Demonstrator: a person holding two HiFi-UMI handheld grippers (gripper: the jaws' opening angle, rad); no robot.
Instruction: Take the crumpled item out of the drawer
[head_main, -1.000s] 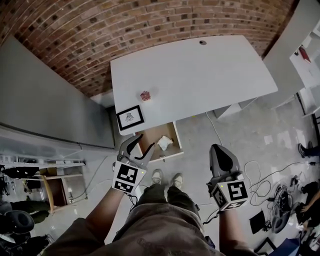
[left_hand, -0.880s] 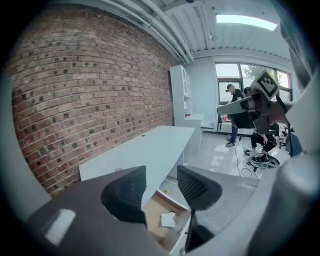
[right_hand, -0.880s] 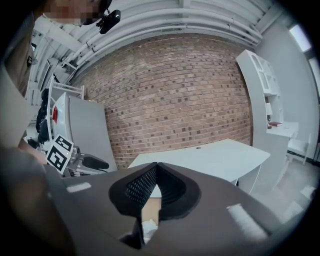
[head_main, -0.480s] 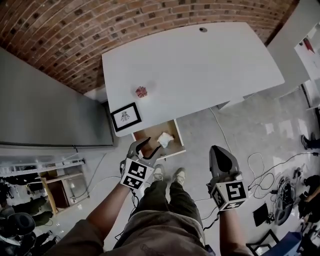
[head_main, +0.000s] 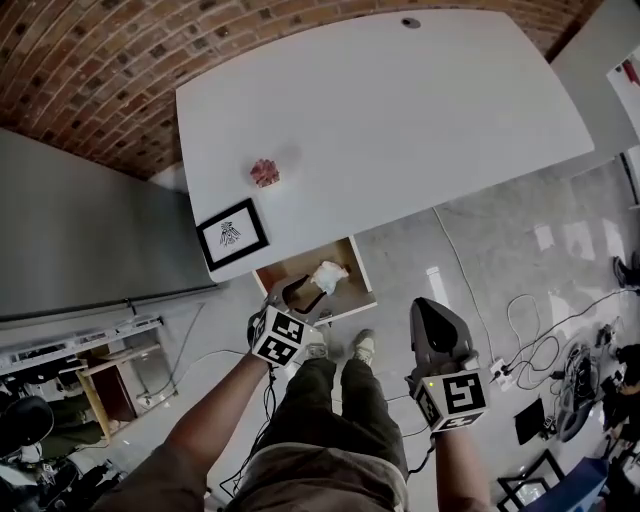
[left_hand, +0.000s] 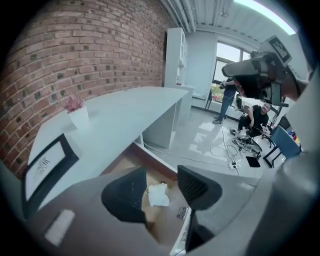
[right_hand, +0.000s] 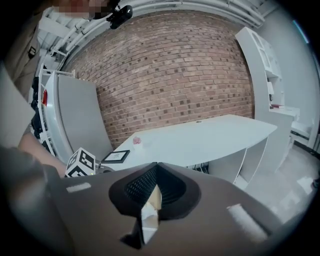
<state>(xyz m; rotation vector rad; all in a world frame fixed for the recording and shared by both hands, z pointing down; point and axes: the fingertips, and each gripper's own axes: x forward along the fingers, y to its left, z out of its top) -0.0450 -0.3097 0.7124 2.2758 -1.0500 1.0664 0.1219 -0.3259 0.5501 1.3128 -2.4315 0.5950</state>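
Observation:
The wooden drawer (head_main: 352, 270) stands pulled out from under the white table's (head_main: 400, 130) near edge. A crumpled white item (head_main: 328, 276) lies inside it, toward the right. My left gripper (head_main: 298, 296) is open and hangs just above the drawer's front left part, a little short of the item. In the left gripper view (left_hand: 162, 176) the crumpled item (left_hand: 158, 194) shows in the gap between the two dark jaws, lower down on the drawer floor (left_hand: 125, 167). My right gripper (head_main: 426, 305) is shut and empty, held over the floor right of the drawer. In the right gripper view (right_hand: 156, 171) its jaws meet at the tips.
A black-framed picture (head_main: 231, 234) and a small pink flower pot (head_main: 264, 172) stand on the table's left part. A grey cabinet (head_main: 90, 250) flanks the table on the left, a brick wall behind. Cables (head_main: 545, 350) lie on the floor at right. My shoes (head_main: 363, 346) stand below the drawer.
My left gripper has moved forward and now hangs over the open drawer near the crumpled item. The table and drawer have come closer in the head view. The right gripper stays shut.

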